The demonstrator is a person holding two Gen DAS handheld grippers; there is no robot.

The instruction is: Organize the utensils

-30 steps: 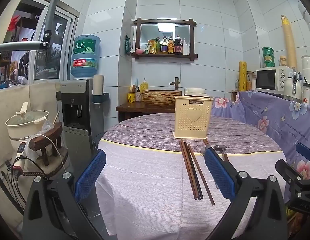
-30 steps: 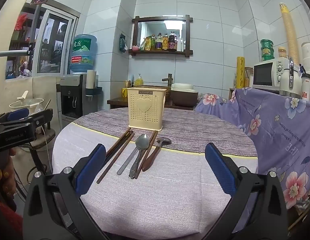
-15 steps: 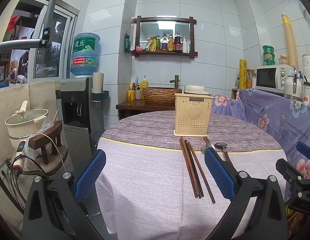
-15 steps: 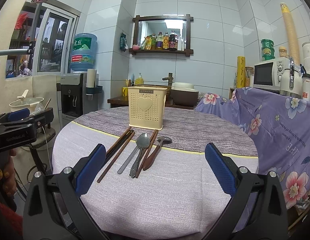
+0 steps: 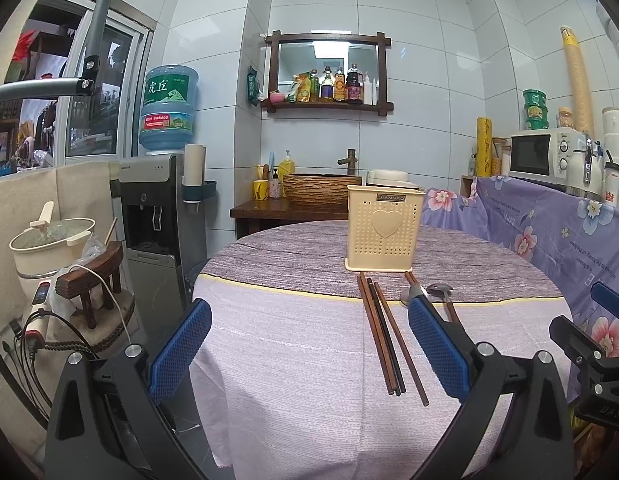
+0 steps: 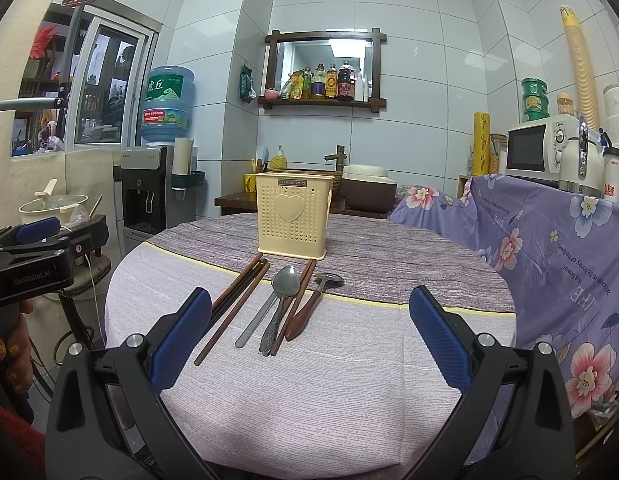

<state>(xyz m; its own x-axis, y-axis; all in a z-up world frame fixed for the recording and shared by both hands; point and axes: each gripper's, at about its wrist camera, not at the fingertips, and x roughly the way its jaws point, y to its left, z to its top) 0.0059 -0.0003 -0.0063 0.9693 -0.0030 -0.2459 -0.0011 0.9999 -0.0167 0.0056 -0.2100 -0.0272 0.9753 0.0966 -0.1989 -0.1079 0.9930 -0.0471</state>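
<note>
— Where do the utensils lie?

— In the right wrist view, mid-frame on the counter (image 6: pixel 349 380): dark chopsticks (image 6: pixel 237 296) to the left, a metal spoon (image 6: pixel 283 284) beside them, one more chopstick (image 6: pixel 297 304) touching it, then a wooden-handled spoon (image 6: pixel 315 300) furthest right. The cream holder (image 6: pixel 293 216) stands upright just above them, centre of frame.

— And the tongs?

— The right tongs (image 6: pixel 309 336) are spread wide, nothing between the blue pads. The left tongs (image 5: pixel 309 344) are likewise apart and empty; their right pad hides part of the spoons.
</note>
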